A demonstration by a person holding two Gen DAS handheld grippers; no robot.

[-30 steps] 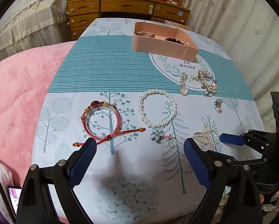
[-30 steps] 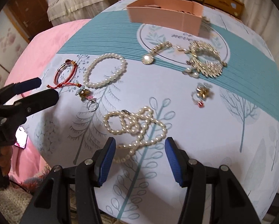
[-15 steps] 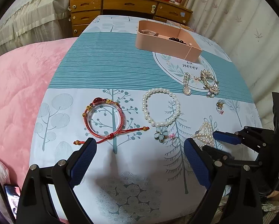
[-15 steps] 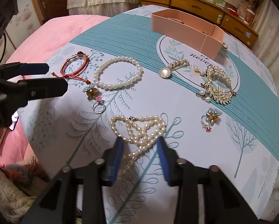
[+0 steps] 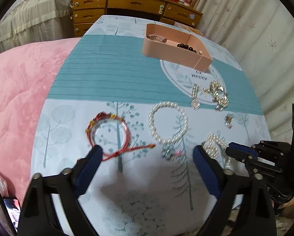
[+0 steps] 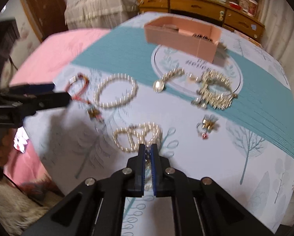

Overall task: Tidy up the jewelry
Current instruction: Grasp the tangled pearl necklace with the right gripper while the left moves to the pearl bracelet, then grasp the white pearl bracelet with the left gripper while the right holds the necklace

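Note:
My right gripper point(image 6: 147, 147) is shut on the near end of a long pearl necklace point(image 6: 136, 136), heaped on the tablecloth; the necklace also shows in the left wrist view point(image 5: 213, 143). My left gripper point(image 5: 147, 151) is open and empty, low over the cloth; its left finger reaches the red string bracelet point(image 5: 107, 132). A pearl bracelet point(image 5: 167, 124), a flower ring point(image 5: 169, 151), a round pendant point(image 5: 195, 103), a gold brooch point(image 5: 218, 96) and a small gold earring point(image 5: 229, 119) lie on the cloth. The pink box point(image 5: 176, 48) stands at the far side, holding dark beads.
A pink quilt point(image 5: 15, 98) lies left of the table. A wooden dresser point(image 5: 135, 5) stands beyond the far end and curtains point(image 5: 265, 39) hang on the right. A phone point(image 5: 11, 210) lies low on the left.
My right gripper has closed from open onto the near end of the pearl necklace. My left gripper has moved forward towards the red bracelet, still open.

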